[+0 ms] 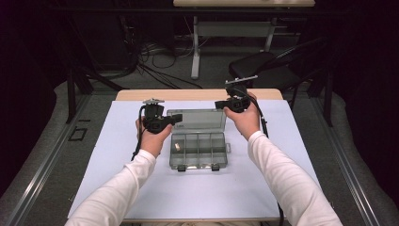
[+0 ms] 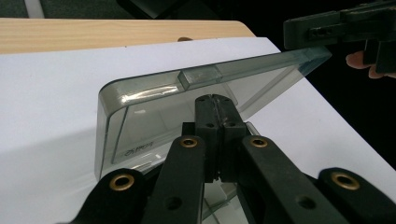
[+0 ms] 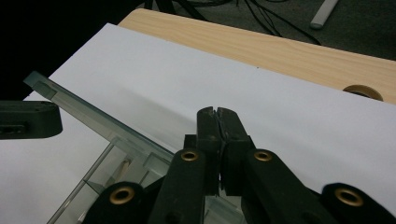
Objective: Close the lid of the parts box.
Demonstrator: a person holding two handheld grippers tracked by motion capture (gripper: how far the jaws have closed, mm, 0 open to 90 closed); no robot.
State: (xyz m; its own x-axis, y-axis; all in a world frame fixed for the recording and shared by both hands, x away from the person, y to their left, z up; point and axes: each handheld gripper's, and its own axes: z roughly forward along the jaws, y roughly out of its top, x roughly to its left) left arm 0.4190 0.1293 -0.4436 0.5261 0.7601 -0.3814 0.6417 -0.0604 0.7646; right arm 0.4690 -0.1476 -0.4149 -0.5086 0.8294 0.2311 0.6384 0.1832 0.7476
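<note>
My white-sleeved forearms [image 1: 117, 188] enter nearest the camera, over the white sheet [image 1: 117, 155] covering the wooden table [image 1: 141, 94]. Left: my left gripper [image 1: 178, 118], jaws pressed together with nothing between them, its tips at the left end of the raised lid [image 1: 197, 120]. Centre: the clear plastic compartment box [image 1: 198, 150] lies open on the sheet, latches toward me, a small object [image 1: 177, 147] in its leftmost compartment; the lid stands tilted up behind the tray. Right: my right gripper [image 1: 219, 104], jaws likewise closed and empty, at the lid's upper right corner. In the left gripper view the lid's front edge, with its catch block [image 2: 200, 77], rises just beyond the closed tips [image 2: 215, 99]. Step in hand, as I judge it: moving the lid with both gripper tips, probably closing it. Next move calls for pushing both ends evenly so the lid swings down without twisting.
</note>
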